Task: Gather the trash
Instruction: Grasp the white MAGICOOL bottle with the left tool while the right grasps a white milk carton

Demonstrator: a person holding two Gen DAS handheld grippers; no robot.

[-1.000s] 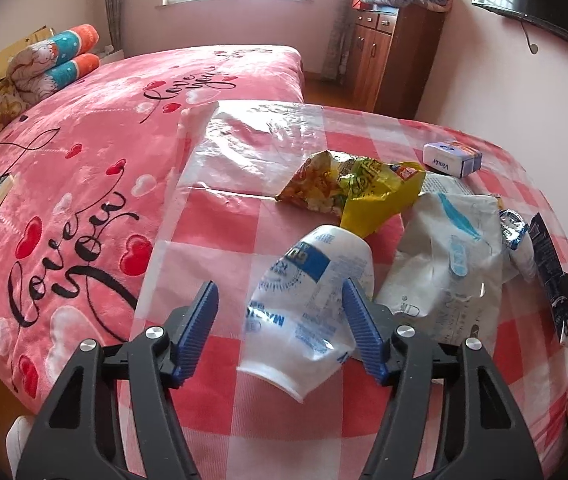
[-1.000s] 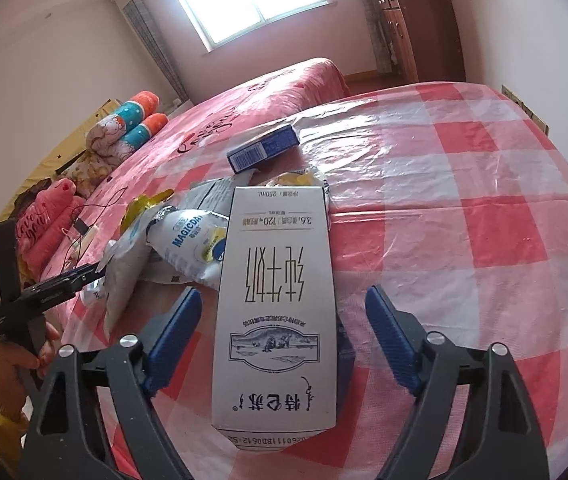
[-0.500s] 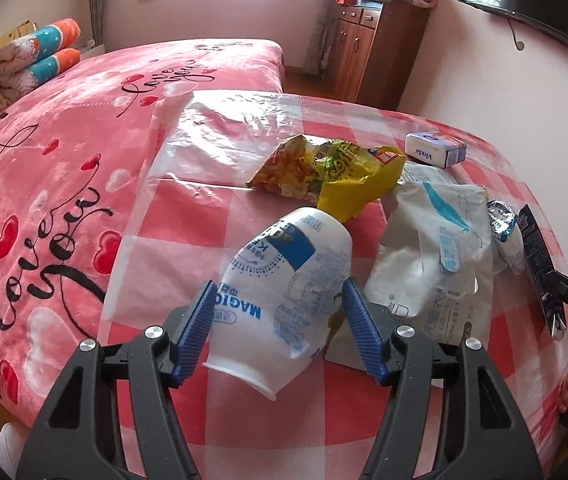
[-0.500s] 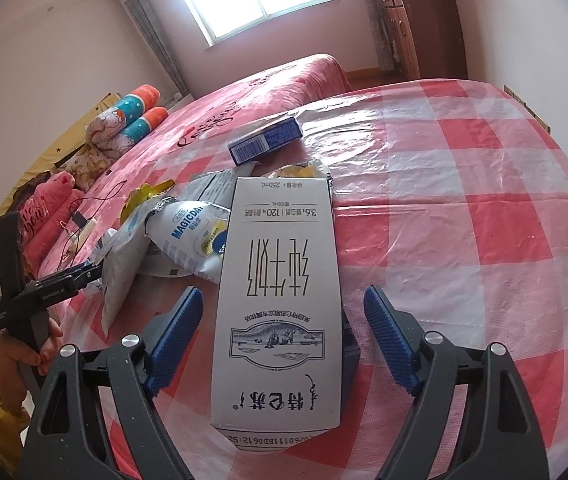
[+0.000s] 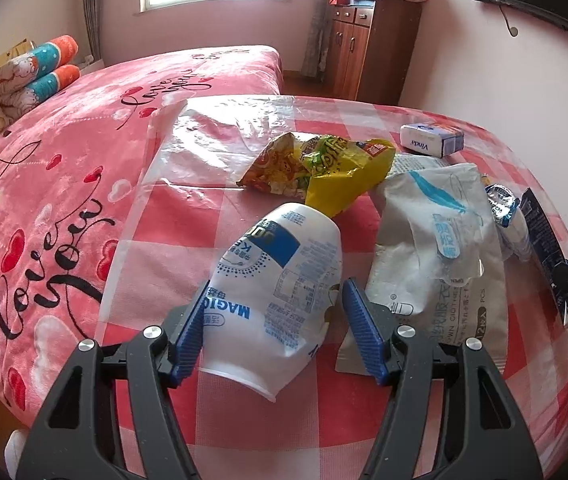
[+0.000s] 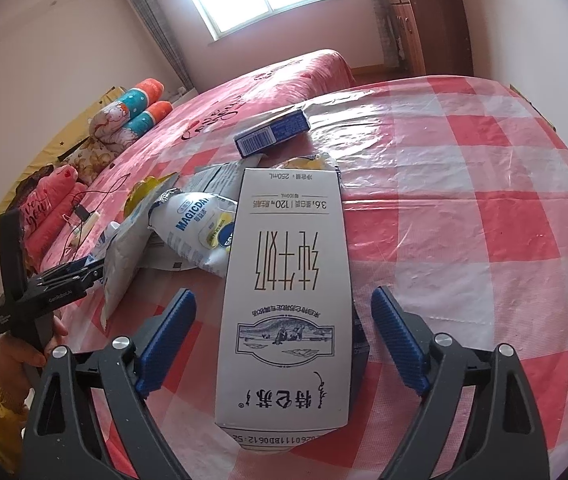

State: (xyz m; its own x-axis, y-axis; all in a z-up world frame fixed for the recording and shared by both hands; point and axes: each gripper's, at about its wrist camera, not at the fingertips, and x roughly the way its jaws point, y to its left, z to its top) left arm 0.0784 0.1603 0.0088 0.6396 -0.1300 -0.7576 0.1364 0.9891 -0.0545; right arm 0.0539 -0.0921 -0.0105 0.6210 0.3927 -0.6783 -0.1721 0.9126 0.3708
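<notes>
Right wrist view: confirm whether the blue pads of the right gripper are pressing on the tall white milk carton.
No: the right gripper straddles the tall white milk carton, with checked cloth showing between each opening pad and the carton's sides.

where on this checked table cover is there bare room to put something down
Free: the wide checked stretch right of the milk carton, out to the cloth's edge, and the glossy patch behind the snack bag. Crowded: between the Vinda box, white pouch and crumpled wrapper.

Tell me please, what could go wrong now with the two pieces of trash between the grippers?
The right gripper is opening around the milk carton, pads clear of it, so it may stay on the checked cloth uncollected. The left gripper squeezes only a thin white Magic wrapper, which could slip out or snag the yellow snack bag behind it.
</notes>
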